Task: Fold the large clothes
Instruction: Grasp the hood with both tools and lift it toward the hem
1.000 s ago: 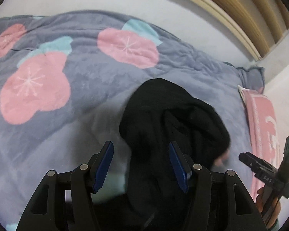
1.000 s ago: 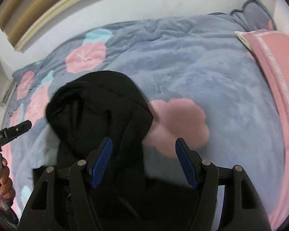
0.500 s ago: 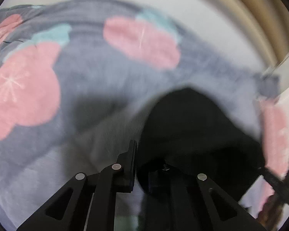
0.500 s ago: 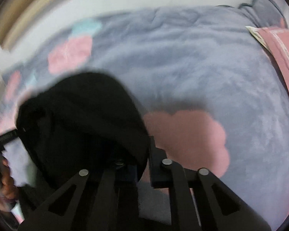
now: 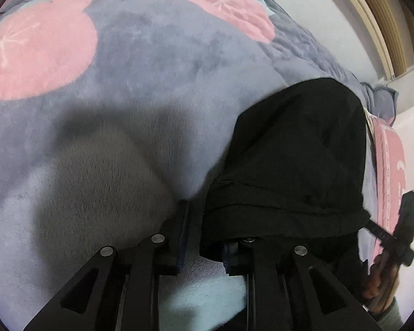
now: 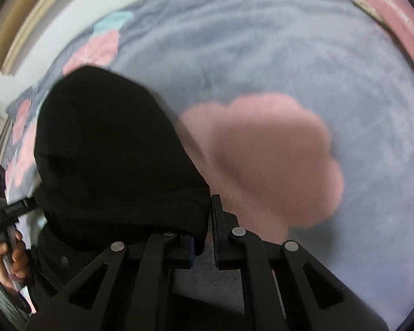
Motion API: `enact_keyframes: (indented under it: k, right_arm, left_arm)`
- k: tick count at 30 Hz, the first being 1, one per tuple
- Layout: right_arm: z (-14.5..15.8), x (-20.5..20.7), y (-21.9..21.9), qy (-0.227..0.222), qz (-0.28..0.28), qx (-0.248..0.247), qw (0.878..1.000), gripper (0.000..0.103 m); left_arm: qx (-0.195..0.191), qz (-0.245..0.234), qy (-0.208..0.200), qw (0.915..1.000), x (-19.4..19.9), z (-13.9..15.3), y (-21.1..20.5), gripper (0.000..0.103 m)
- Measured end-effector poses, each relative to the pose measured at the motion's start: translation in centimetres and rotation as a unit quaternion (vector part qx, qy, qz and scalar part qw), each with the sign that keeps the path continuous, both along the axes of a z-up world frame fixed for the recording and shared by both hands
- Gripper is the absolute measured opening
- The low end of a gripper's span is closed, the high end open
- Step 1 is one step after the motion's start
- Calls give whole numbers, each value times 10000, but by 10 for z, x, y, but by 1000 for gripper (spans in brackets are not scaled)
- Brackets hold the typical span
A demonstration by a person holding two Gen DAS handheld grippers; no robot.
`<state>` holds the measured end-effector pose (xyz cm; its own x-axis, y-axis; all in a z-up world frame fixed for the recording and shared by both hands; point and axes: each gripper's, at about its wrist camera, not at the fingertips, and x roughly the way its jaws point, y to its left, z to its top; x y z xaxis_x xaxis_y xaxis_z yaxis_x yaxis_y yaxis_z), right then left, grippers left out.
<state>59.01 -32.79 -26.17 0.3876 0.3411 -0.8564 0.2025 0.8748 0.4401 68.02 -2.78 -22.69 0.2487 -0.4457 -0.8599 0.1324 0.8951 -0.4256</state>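
- left tongs (image 5: pixel 196 229), at 6 o'clock in the left wrist view: jaws have just been opening a little, narrow gap, blanket showing in it. the black garment (image 5: pixel 295 165) drapes over the right finger; a grip cannot be told.
- right tongs (image 6: pixel 209 229), at 6 o'clock in the right wrist view: jaws nearly together, the garment's edge (image 6: pixel 118 165) hanging over the left finger into the gap, apparently pinched.
- the garment lies bunched on the grey blanket (image 5: pixel 151 82) between the 2 tongs.
- a pink flower print (image 6: pixel 265 165) sits at 1 o'clock of the right tongs.
- a pink towel (image 6: pixel 394 13) lies far off at 2 o'clock.
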Motion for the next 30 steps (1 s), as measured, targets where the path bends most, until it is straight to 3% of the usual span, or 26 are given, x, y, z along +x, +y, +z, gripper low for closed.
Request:
enact_keyframes:
  k: [1,2,6,9,12,16,20,25,27,30]
  right_arm:
    - [3,-1,-2,-18,25,2,10000,9]
    - [6,-3,-3,-20,59,15,10000,16]
    - [36,-19,-12,-83,308,-230,9992,39]
    - [63,-45,-19,-266,468,-359,9979,49]
    - [87,-55,-23,-519,396,-198,9977,49]
    - [104,-24,-4,-809,365,127,9960,49]
    - [91,16,20,-825,546,92,9950,49]
    - [25,30,42,-54,777,-157,9968,47]
    - [5,29,45,25,773,-78,9970,46]
    - [6,30,42,3,714,4,9974,46]
  left_arm:
    - [80,-42,-60,9999,-1,4,-1,23]
    - [235,-138,-190,9994,-5,12,-3,26]
    - [648,-522,-500,9953,-29,47,-3,52]
    - [805,-781,-769,9907,-54,78,9,52]
    - [543,-864,-1126,9884,-64,110,12,52]
    - [-320,-909,-1449,9847,-48,138,-10,55]
    - [-438,-879,-1250,9873,-21,114,-39,55]
    - [-148,-686,-297,9971,2,28,-53,54]
    - [-215,-585,-352,9974,-1,18,-51,54]
    - [-2,-606,-508,9969,-3,24,-56,55]
